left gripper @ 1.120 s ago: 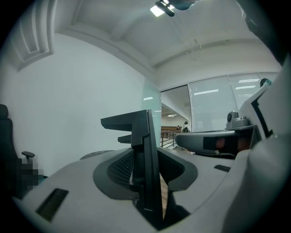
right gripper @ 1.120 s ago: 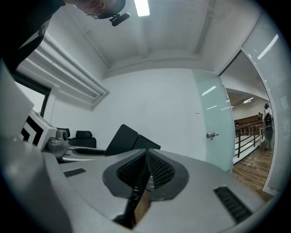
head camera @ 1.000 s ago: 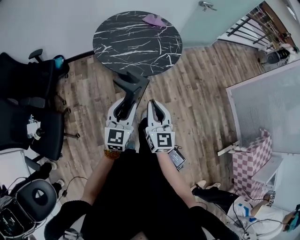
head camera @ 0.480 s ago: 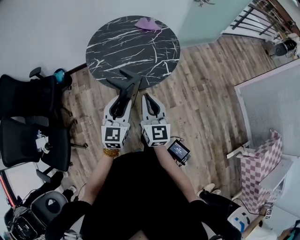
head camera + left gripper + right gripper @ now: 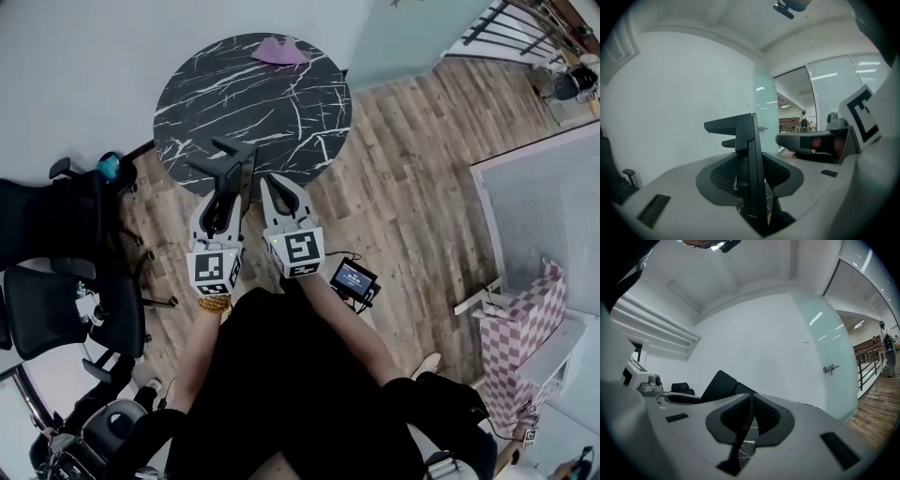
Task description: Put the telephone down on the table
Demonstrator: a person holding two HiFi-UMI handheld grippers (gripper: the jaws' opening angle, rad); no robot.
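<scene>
Nearest the head view's camera, a person's black-clad torso (image 5: 281,375) is seen, with both forearms stretched forward. A small black device with a lit screen (image 5: 353,278) is seen just beside the right forearm, over the brown wooden plank floor (image 5: 403,187).

The left gripper (image 5: 223,195), a white two-jaw tool with a square-marker cube at its rear, is held beside the right gripper (image 5: 277,186) of the same build, the two close together but apart. In the left gripper view, the jaws of the left gripper (image 5: 750,174) are seen pinching a flat, angular black telephone (image 5: 747,154), which is gripped on edge between the textured pads and stands up past the jaw tips. In the right gripper view, the jaws of the right gripper (image 5: 751,403) are pressed together at their tips with nothing between them, and the telephone (image 5: 719,385) is seen to their left.

In the head view the telephone (image 5: 230,164) is carried in the left jaws over the near rim of the round black marble worktop with white veins (image 5: 281,103). A small mauve object (image 5: 278,52) lies at the worktop's far edge, close to the pale wall. Black office chairs (image 5: 56,225) stand well off to the left.
</scene>
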